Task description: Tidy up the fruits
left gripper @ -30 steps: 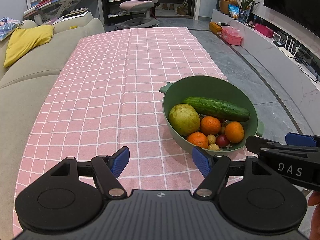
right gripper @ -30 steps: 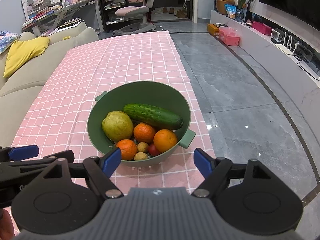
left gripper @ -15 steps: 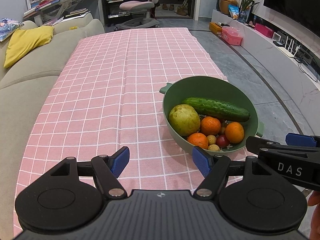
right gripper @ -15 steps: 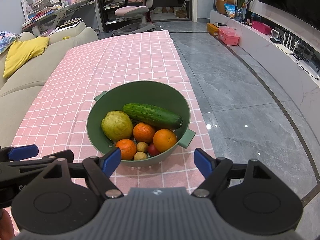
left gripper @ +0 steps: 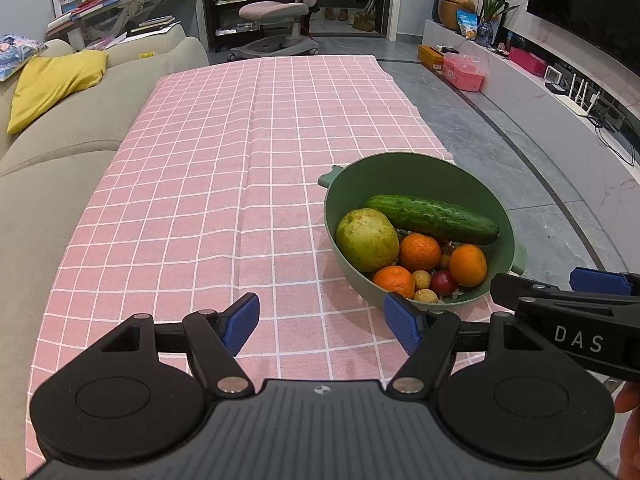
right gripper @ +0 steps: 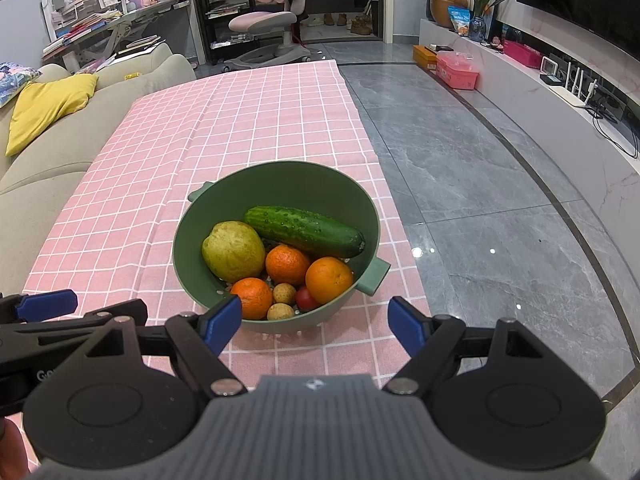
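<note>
A green bowl stands on the pink checked tablecloth near the table's right edge. Inside lie a cucumber, a yellow-green pear-like fruit, three oranges, small tan fruits and a small red one. My left gripper hovers open over bare cloth, left of the bowl. My right gripper is open just in front of the bowl's near rim, nothing between its pads.
A beige sofa with a yellow cushion runs along the table's left side. Grey stone floor lies to the right, with a low TV bench beyond. A pink chair and desk stand behind the table.
</note>
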A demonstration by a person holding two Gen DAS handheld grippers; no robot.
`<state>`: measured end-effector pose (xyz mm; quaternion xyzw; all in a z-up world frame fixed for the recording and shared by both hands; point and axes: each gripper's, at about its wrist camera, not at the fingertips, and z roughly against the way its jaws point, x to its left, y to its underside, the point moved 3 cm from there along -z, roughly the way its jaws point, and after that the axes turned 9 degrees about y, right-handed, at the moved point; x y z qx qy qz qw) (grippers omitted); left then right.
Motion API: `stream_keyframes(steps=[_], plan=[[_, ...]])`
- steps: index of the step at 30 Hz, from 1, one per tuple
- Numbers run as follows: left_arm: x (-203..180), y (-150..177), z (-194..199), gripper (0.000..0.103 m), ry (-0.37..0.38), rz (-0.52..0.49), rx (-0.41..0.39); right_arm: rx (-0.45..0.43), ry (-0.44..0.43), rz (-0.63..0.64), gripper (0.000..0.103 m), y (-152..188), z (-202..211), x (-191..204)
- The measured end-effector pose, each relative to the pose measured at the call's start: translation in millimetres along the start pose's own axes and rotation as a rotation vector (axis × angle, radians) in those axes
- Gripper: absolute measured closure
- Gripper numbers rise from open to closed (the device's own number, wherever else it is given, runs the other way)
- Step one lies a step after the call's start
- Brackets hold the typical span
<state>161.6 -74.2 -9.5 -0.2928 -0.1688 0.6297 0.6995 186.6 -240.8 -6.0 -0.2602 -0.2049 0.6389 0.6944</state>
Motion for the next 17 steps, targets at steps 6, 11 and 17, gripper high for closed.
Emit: stream_keyframes(steps=[6, 11, 17], plan=[[-0.9, -0.2, 0.3, 0.020, -0.001, -0.002, -0.004, 0.000, 0.000, 0.000, 0.026, -0.1, 0.2, -0.2], [-0.8, -0.2, 0.2, 0.020, 0.000, -0.002, -0.005, 0.000, 0.001, 0.001, 0.026, -0.2, 0.3, -0.4], [-4.0, -0.7, 1.5, 0.021, 0.000, -0.018, -0.022, 0.000, 0.001, -0.006, 0.026, 0.9, -0.2, -0.9]])
